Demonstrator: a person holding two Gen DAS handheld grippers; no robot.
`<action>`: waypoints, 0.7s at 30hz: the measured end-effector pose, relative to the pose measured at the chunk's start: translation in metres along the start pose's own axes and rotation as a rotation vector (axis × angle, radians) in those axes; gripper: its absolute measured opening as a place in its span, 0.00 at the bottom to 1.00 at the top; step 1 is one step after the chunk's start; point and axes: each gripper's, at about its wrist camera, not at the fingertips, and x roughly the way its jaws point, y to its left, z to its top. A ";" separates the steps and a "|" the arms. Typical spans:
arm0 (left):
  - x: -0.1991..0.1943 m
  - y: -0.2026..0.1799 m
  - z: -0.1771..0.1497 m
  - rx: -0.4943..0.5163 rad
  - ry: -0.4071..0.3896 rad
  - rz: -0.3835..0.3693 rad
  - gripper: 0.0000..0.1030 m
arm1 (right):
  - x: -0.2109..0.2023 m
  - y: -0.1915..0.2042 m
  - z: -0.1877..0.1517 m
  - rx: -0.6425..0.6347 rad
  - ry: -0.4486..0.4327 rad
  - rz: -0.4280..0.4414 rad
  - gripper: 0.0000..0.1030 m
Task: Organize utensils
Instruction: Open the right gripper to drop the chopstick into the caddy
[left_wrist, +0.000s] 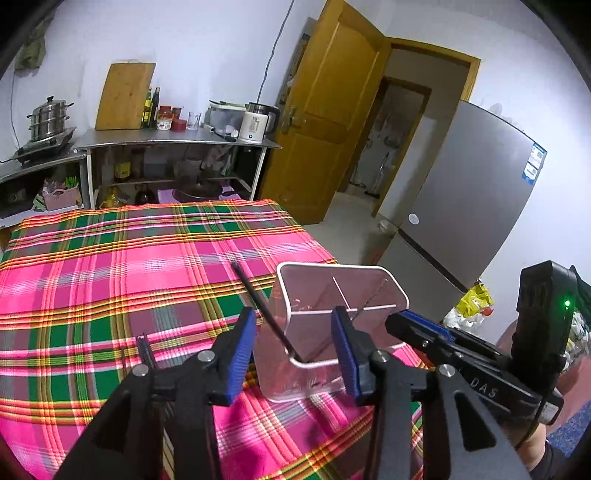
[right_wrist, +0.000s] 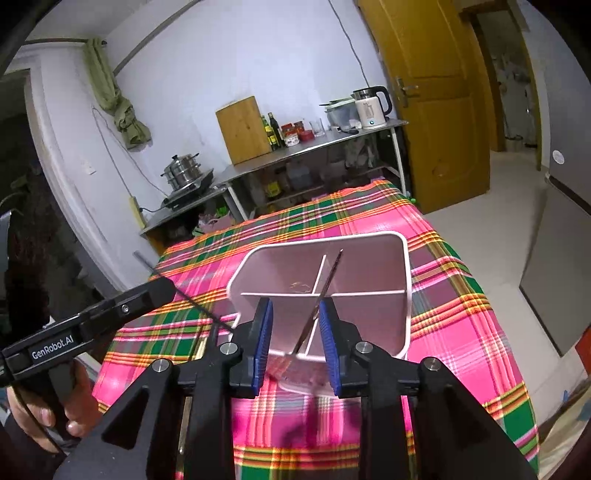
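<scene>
Right wrist: right tongs (right_wrist: 295, 343) agape, angled down over holder (right_wrist: 369, 266).

The lower end of the thin black chopstick (left_wrist: 263, 303) is disappearing inside the translucent pink divided utensil holder (left_wrist: 295, 384), blurred by its wall. In the right wrist view, the slim metallic utensil (right_wrist: 322, 295) leaning in that holder is too thin to identify, and its foot is smearing into pink haze behind the plastic. The black frame of the left gripper (left_wrist: 291, 354) is covering the near stretch of the pink, green and yellow plaid tablecloth (left_wrist: 110, 266), and the picture's bottom edge is cutting that frame off. The right gripper (right_wrist: 295, 343) is hiding the holder's base. The person's hand (right_wrist: 48, 410) is running off the left edge.
</scene>
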 end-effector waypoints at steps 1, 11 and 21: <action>-0.003 0.000 -0.002 0.002 -0.005 0.001 0.47 | -0.001 0.001 0.000 0.000 -0.001 0.005 0.26; -0.045 0.021 -0.037 -0.010 -0.050 0.062 0.47 | -0.019 0.031 -0.027 -0.088 -0.001 0.056 0.26; -0.065 0.057 -0.086 -0.064 -0.023 0.159 0.42 | -0.003 0.059 -0.062 -0.159 0.071 0.106 0.26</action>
